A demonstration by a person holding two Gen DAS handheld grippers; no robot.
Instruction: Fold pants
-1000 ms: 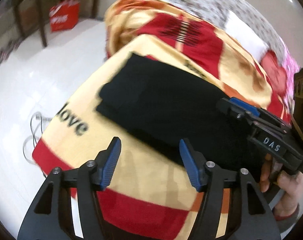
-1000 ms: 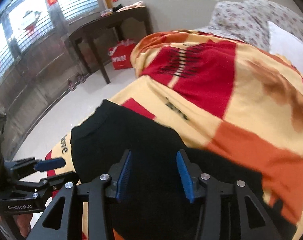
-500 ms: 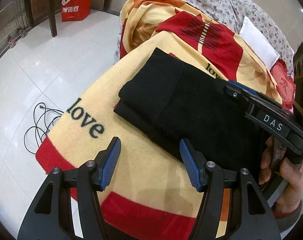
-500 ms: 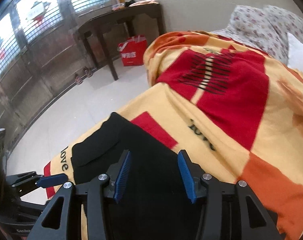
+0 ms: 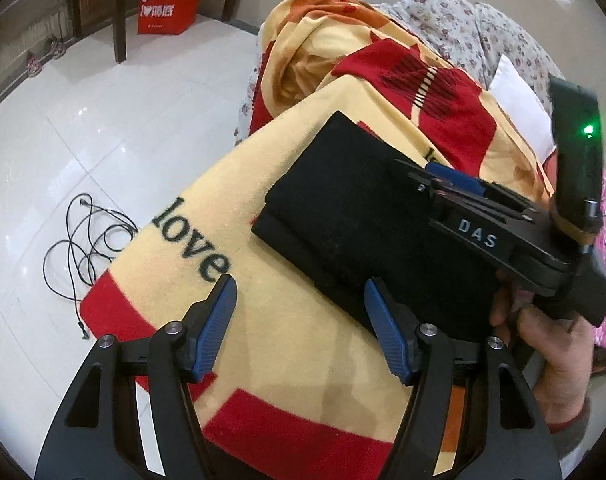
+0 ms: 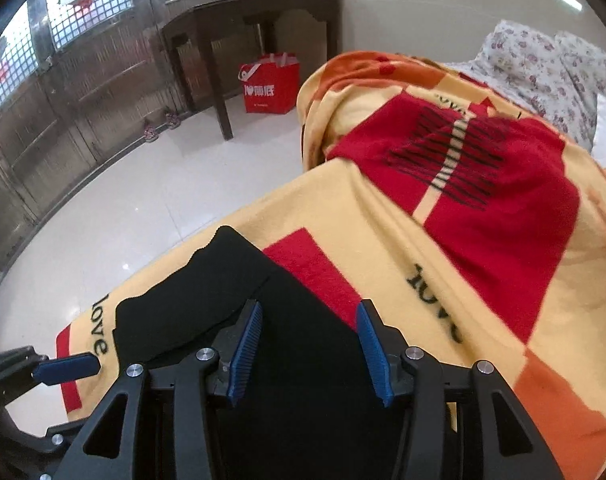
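Note:
The black pants [image 5: 355,216] lie folded into a flat rectangle on the yellow and red blanket [image 5: 287,344]; they also show in the right wrist view [image 6: 287,344]. My left gripper [image 5: 299,328] is open and empty, held above the blanket just in front of the pants' near edge. My right gripper [image 6: 309,350] is open and empty, held over the folded pants. It also shows in the left wrist view [image 5: 455,184], above the pants' right part. The left gripper's blue fingertip [image 6: 67,368] shows at the lower left of the right wrist view.
The blanket covers a bed with a floral pillow [image 6: 543,60] at its head. A white tiled floor [image 5: 63,140] lies left of the bed, with a black cable [image 5: 87,248] on it. A red bag [image 6: 269,88] stands by a dark wooden table [image 6: 255,12].
Both grippers have drawn back and up from the folded pants, so the pants look smaller and farther. Both stay open. The pants have not moved.

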